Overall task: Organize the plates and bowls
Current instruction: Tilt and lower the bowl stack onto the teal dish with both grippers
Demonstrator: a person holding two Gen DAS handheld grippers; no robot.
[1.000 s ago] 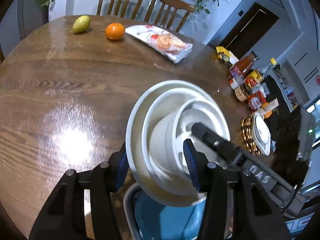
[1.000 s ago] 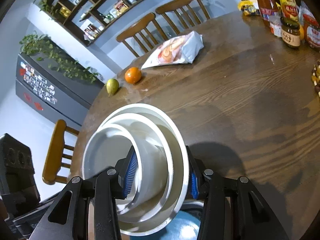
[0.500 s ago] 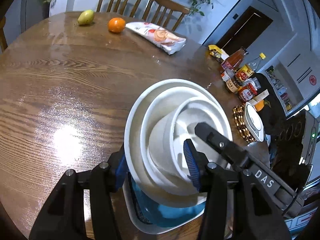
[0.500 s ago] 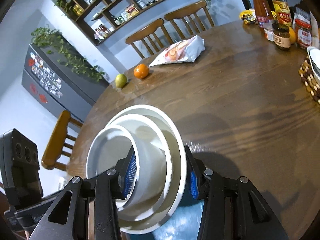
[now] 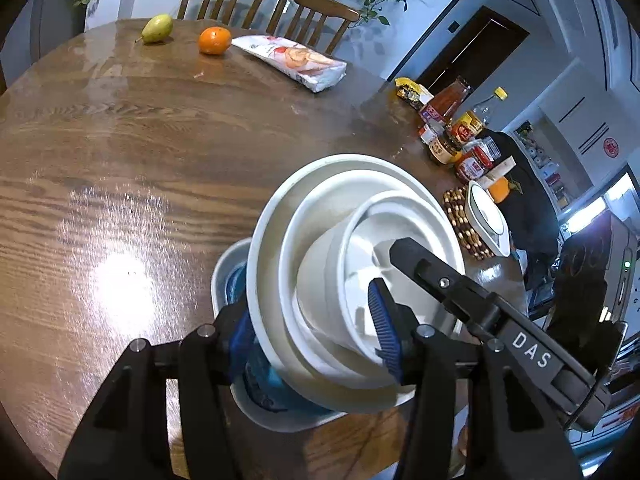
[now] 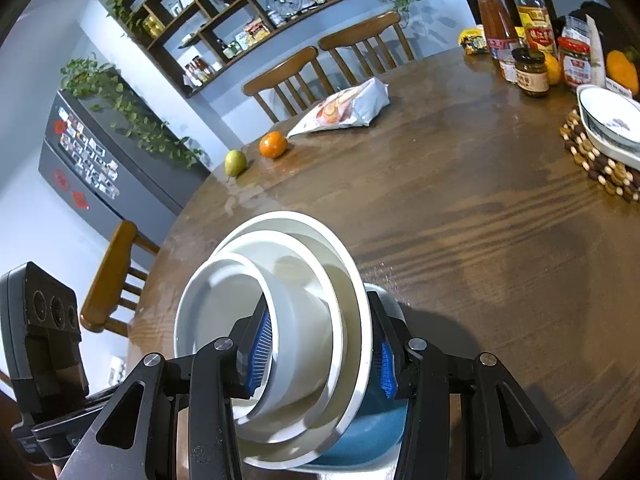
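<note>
A tilted stack of white bowls and plates (image 5: 320, 236) (image 6: 300, 248), three nested, hangs just above a blue dish with a white rim (image 5: 224, 268) (image 6: 368, 428) near the table's front edge. My left gripper (image 5: 312, 324) is shut on the stack, one pad behind the outer plate and the other inside the smallest bowl. From the opposite side my right gripper (image 6: 322, 352) is shut on it too, its blue pads on the inner bowl's wall and the outer plate's back. The right gripper's finger (image 5: 460, 292) shows in the left wrist view.
On the round wooden table (image 5: 160, 140) lie a pear (image 5: 157, 28), an orange (image 5: 215, 40) and a snack bag (image 5: 296, 62) at the far side. Bottles and jars (image 5: 452, 128) and a patterned bowl on a beaded trivet (image 6: 608, 120) stand at the right. Wooden chairs (image 6: 288, 76) ring the table.
Both grippers have drawn back toward the table's near edge with the stack. More of the blue dish shows beneath it, and the bowl on the trivet has come into the right wrist view.
</note>
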